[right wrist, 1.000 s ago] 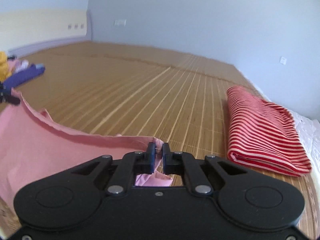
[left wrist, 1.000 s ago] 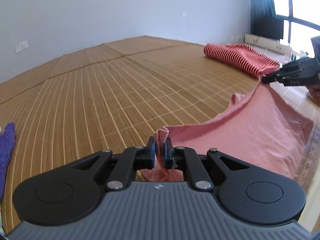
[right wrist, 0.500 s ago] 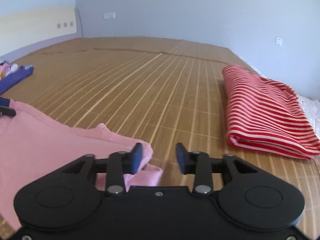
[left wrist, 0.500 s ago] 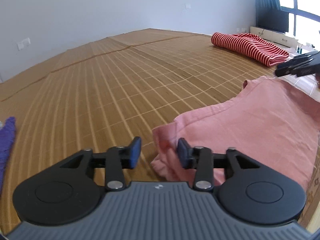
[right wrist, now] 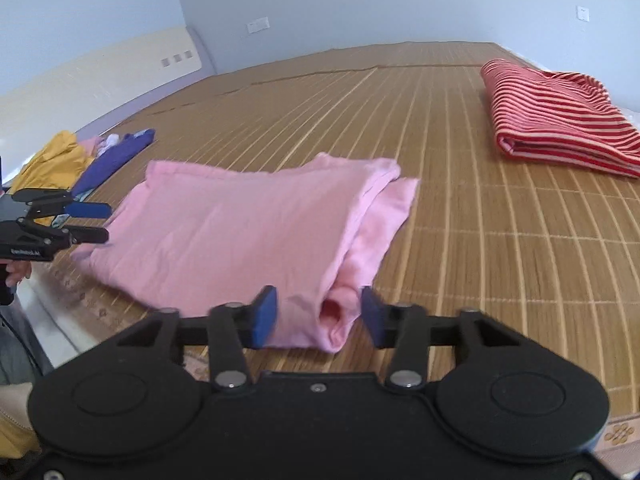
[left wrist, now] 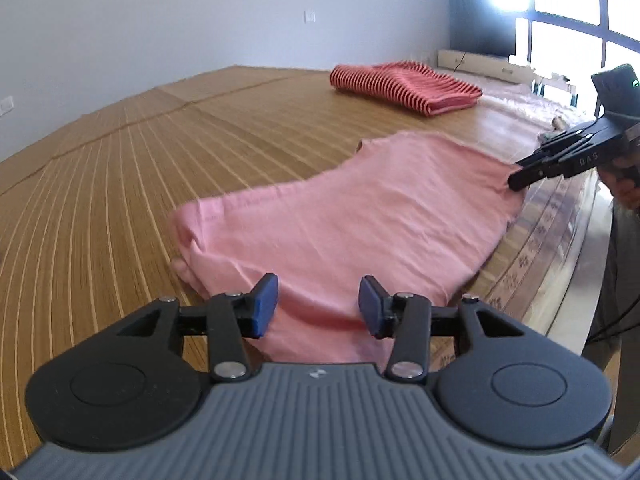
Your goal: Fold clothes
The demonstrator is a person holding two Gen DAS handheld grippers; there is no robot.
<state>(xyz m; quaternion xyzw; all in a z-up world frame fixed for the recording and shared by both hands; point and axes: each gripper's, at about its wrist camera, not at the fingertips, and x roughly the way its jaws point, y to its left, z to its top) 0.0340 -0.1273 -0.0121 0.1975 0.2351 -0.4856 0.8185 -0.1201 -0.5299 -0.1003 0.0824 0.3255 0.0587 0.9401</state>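
A pink garment [left wrist: 352, 216] [right wrist: 248, 232] lies folded on the bamboo mat near the bed's front edge. My left gripper [left wrist: 318, 306] is open just above the garment's near end, its blue pads apart with nothing held between them. My right gripper [right wrist: 318, 312] is also open, pulled back over the garment's right end, where a folded sleeve opening faces me. From the right wrist view the left gripper [right wrist: 94, 222] shows at the far left, fingers parted beside the cloth. The right gripper [left wrist: 520, 174] appears in the left wrist view at the garment's far edge.
A folded red-striped garment [left wrist: 404, 84] [right wrist: 556, 120] lies farther back on the mat [right wrist: 500, 240]. A pile of yellow and purple clothes [right wrist: 80, 160] sits at the far left by the headboard. The mat's patterned border [left wrist: 536, 248] and bed edge run along the front. A hand [left wrist: 624, 184] holds the right gripper.
Both grippers were shut on the pink garment's edge a second ago; they have let go, opened wide and drawn back. The garment now lies flat, folded over on the mat.
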